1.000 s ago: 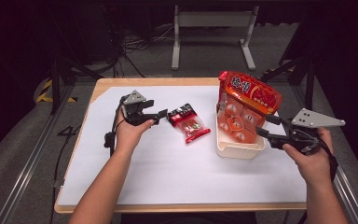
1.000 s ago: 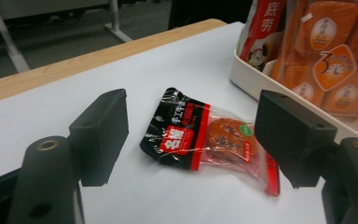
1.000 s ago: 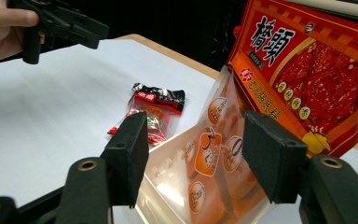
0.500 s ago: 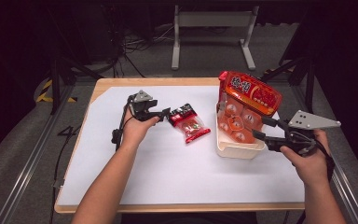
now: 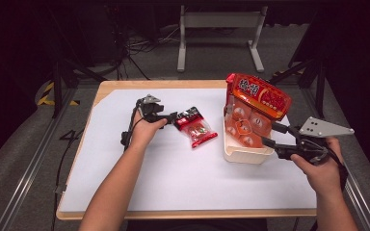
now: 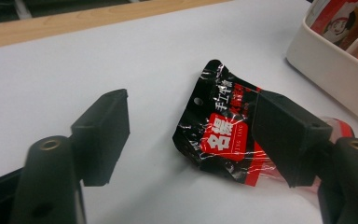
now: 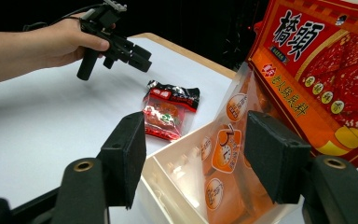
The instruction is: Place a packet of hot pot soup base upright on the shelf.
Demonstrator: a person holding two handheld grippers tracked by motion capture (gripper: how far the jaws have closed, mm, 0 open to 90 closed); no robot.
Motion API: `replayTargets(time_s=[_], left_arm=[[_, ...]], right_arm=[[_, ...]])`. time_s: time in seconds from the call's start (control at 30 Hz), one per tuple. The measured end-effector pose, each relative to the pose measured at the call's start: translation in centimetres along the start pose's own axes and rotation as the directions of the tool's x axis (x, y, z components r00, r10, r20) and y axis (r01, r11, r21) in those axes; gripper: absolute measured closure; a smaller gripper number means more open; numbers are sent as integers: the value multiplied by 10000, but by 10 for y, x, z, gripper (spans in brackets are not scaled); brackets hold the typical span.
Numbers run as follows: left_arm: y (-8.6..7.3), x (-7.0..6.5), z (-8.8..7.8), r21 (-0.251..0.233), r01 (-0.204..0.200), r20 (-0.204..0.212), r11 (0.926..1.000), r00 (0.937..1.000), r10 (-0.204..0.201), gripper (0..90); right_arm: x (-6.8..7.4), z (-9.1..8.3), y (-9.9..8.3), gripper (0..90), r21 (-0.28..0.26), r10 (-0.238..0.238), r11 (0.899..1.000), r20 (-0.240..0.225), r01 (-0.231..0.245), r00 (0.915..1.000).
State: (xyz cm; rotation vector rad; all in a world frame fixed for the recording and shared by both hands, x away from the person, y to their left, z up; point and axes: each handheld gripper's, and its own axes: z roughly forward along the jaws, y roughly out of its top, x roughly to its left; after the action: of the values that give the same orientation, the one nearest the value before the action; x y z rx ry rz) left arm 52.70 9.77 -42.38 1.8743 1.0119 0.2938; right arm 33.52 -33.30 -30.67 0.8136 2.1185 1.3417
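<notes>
- high view: left gripper point(image 5: 174, 117) jaws spread, tips just beside the red-black snack packet point(image 5: 196, 127) on the white table point(image 5: 173, 178)
- right gripper point(image 5: 268, 135) jaws spread at the cream bin point(image 5: 243, 155) holding orange pouches point(image 5: 243, 126)

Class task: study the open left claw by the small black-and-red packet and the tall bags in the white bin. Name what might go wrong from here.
1. The crinkly black-and-red foil snack packet lies flat on the white table cover; the open left claw may slide it instead of gripping.
2. The large red printed bag leans high above the white plastic bin; the open right claw beside it could tip it.
</notes>
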Motion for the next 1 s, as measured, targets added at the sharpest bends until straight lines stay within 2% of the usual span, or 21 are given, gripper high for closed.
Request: replayTargets(time_s=[0.2,0.33,0.4,0.47,0.5,0.53,0.77,1.0], left_arm=[[-4,2,9,333,362,139,9988,9992,-367,372],[-5,3,13,555,741,301,9957,9967,-759,424],[-6,4,14,619,784,269,9950,9964,-802,447],[-7,6,17,865,902,172,9922,9956,-920,458],[-6,7,17,1270,854,125,9882,9961,-876,459],[-5,7,19,1438,949,143,9851,9951,-979,447],[-4,5,28,1563,1172,367,9807,9916,-1244,435],[-6,4,34,1696,1172,537,9785,9903,-1279,481]], right_arm=[[2,-1,-3,388,134,-28,9999,27,27,10000],[4,-2,-5,385,217,3,9998,56,-4,10000],[4,-2,-6,385,225,30,9997,57,-31,10000],[5,-2,-7,383,293,24,9996,103,-27,9999],[5,-3,-8,382,305,31,9995,113,-34,9999],[6,-3,-9,382,333,30,9994,135,-34,9999],[6,-6,-13,376,450,90,9989,274,-102,9996],[6,-7,-16,374,530,105,9985,329,-122,9994]])
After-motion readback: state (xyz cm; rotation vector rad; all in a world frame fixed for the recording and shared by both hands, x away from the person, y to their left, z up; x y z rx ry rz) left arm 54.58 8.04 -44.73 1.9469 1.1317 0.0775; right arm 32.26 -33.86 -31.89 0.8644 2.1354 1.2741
